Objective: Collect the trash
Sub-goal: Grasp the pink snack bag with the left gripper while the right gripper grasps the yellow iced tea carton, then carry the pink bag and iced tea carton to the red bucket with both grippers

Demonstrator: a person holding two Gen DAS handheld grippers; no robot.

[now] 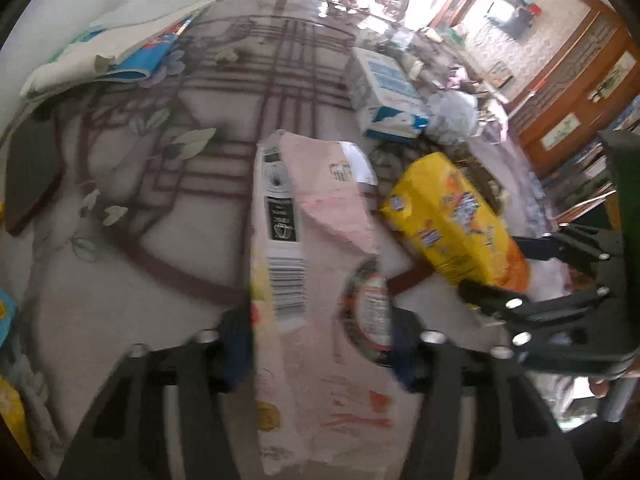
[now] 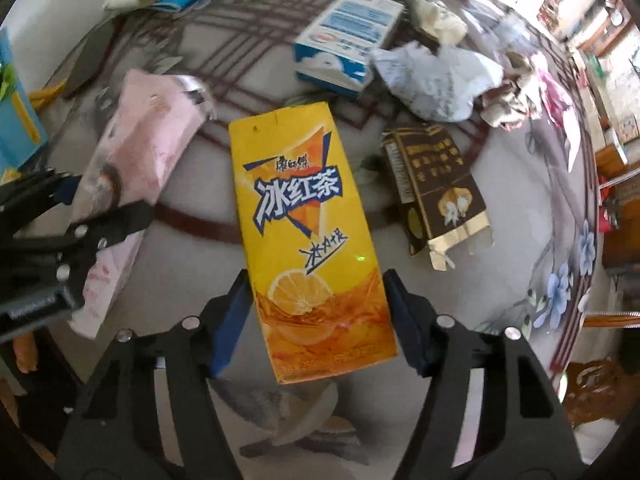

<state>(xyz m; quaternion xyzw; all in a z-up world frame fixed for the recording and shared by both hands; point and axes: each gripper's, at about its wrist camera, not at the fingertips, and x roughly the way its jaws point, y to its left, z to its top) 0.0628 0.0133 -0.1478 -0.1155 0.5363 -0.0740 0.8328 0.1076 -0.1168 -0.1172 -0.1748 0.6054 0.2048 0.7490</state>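
In my left wrist view, the left gripper [image 1: 320, 340] has its 2 fingers clenched on the crumpled pink carton [image 1: 316, 248], which fills the lower middle of the frame above the patterned worktop [image 1: 168, 280]. In my right wrist view, the right gripper [image 2: 318, 320] has its 2 fingers astride the lower end of the yellow iced-tea carton [image 2: 304, 232] at centre frame, but I cannot tell whether they press it. A blue-and-white carton [image 2: 348, 36] lies top centre, with a brown box [image 2: 436, 188] right of centre.
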